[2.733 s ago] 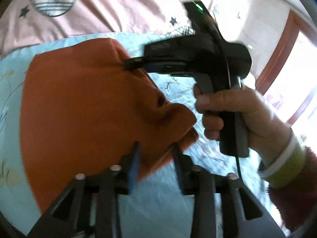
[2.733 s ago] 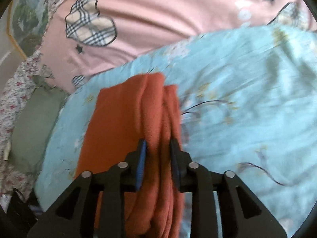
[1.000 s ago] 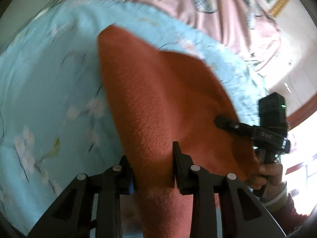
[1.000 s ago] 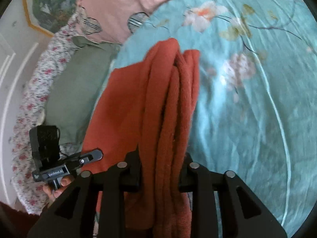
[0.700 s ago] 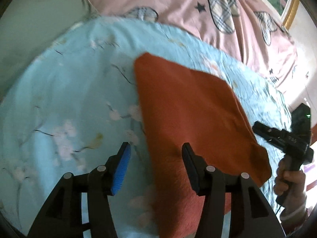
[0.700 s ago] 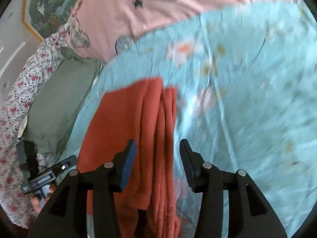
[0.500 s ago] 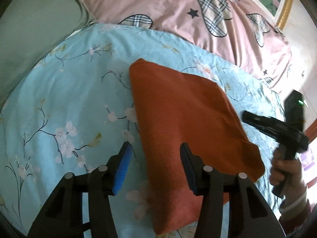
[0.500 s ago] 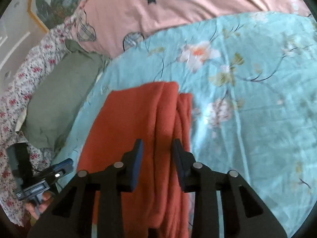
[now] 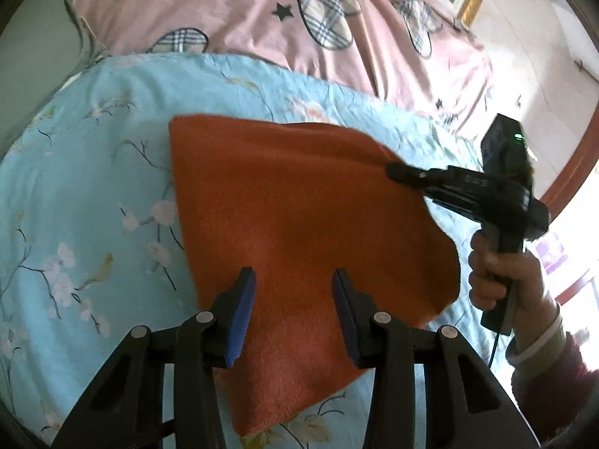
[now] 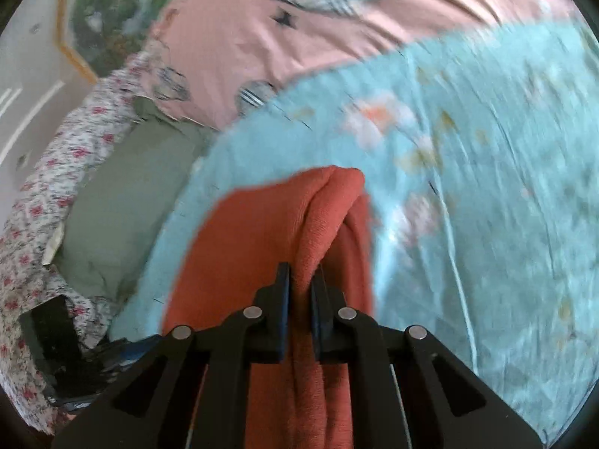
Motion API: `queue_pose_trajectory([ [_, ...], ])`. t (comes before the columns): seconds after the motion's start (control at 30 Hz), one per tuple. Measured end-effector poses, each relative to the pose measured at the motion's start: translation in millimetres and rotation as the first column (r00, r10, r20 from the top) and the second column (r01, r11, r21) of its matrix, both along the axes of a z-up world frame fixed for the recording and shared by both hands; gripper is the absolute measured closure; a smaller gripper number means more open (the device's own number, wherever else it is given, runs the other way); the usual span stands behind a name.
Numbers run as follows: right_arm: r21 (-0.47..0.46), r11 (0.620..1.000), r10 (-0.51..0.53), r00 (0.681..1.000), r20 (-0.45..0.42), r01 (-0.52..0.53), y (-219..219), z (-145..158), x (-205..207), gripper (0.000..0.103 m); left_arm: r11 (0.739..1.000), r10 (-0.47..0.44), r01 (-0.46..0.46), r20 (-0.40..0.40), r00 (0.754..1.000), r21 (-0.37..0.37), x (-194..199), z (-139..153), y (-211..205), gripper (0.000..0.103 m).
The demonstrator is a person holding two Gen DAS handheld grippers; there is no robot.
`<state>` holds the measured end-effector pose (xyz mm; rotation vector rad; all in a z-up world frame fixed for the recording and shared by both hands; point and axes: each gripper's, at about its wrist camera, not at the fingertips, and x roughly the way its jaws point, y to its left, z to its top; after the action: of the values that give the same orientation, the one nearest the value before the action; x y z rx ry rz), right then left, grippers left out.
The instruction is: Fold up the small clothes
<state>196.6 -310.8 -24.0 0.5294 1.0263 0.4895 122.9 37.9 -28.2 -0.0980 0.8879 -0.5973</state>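
A folded rust-orange garment (image 9: 299, 232) lies on the light blue floral sheet (image 9: 82, 194). My left gripper (image 9: 294, 288) is open above the garment's near part, its jaws apart and holding nothing. My right gripper (image 10: 300, 284) is shut on a bunched fold of the orange garment (image 10: 262, 247) at its right edge and lifts it a little. In the left wrist view the right gripper (image 9: 397, 172) reaches the garment's far right edge, held by a hand (image 9: 501, 277).
A pink quilt with plaid hearts (image 9: 299, 30) lies behind the sheet. A green pillow (image 10: 119, 202) and a floral cloth (image 10: 41, 194) lie at the left of the right wrist view. A framed picture (image 10: 101, 15) hangs on the wall.
Both grippers let go of the garment and opened. The left one stays open over it. The right one has closed again on the fold at the garment's edge.
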Motion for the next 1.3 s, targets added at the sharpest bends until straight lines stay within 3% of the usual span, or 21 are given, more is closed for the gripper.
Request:
queue_pose_trajectory([
  [0.1,-0.005,1.0,-0.008,0.999,-0.047,0.007,1,-21,3,0.092,1.0,-0.007,0.007,-0.006,1.0,0.018,-4,-10,-2,0.062],
  [0.27,-0.057,0.998,-0.031,0.999,-0.02,0.029,2,-17,4,0.093,1.0,0.013,-0.013,-0.042,0.999,0.0,0,-17,4,0.067],
  [0.5,-0.097,0.994,-0.059,0.997,-0.049,0.054,-2,-36,0,0.093,1.0,0.023,-0.023,-0.045,0.999,0.012,0,-26,-7,0.067],
  [0.63,-0.157,0.987,-0.036,0.997,-0.073,0.024,4,-21,-1,0.091,1.0,0.027,-0.026,-0.038,0.999,0.016,-1,-26,-9,0.065],
  [0.77,-0.226,0.973,-0.035,0.998,0.049,0.046,15,26,3,0.085,1.0,0.022,-0.022,-0.041,0.999,0.01,0,-28,-4,0.065],
  [0.83,-0.13,0.991,0.012,0.997,0.08,-0.002,28,42,18,0.078,1.0,0.024,-0.024,-0.05,0.998,-0.002,1,-28,-3,0.065],
  [0.93,-0.08,0.994,0.082,0.996,0.033,-0.079,54,33,45,0.076,1.0,0.026,-0.025,-0.053,0.998,0.002,2,-28,-4,0.065],
  [1.0,-0.156,0.984,0.076,0.996,-0.046,-0.083,67,6,65,0.076,1.0,0.028,-0.027,-0.055,0.998,0.003,2,-27,-4,0.065],
  [1.03,-0.19,0.98,0.044,0.995,-0.089,-0.06,64,-13,73,0.08,1.0,0.029,-0.029,-0.057,0.998,0.0,2,-27,-3,0.065],
  [1.1,-0.132,0.991,-0.001,0.994,-0.111,-0.013,48,-32,79,0.101,1.0,0.026,-0.027,-0.063,0.998,-0.013,2,-27,-3,0.065],
  [1.13,-0.111,0.994,-0.039,0.992,-0.121,0.025,37,-33,78,0.103,1.0,0.027,-0.028,-0.062,0.998,-0.011,1,-26,-4,0.065],
  [1.23,-0.136,0.988,-0.084,0.994,-0.075,0.073,25,-12,60,0.099,0.999,0.032,-0.032,-0.058,0.998,0.005,-1,-25,-6,0.065],
  [1.3,-0.114,0.992,-0.049,0.999,-0.021,0.046,20,12,33,0.099,0.999,0.035,-0.035,-0.055,0.998,0.005,-5,-21,-4,0.065],
])
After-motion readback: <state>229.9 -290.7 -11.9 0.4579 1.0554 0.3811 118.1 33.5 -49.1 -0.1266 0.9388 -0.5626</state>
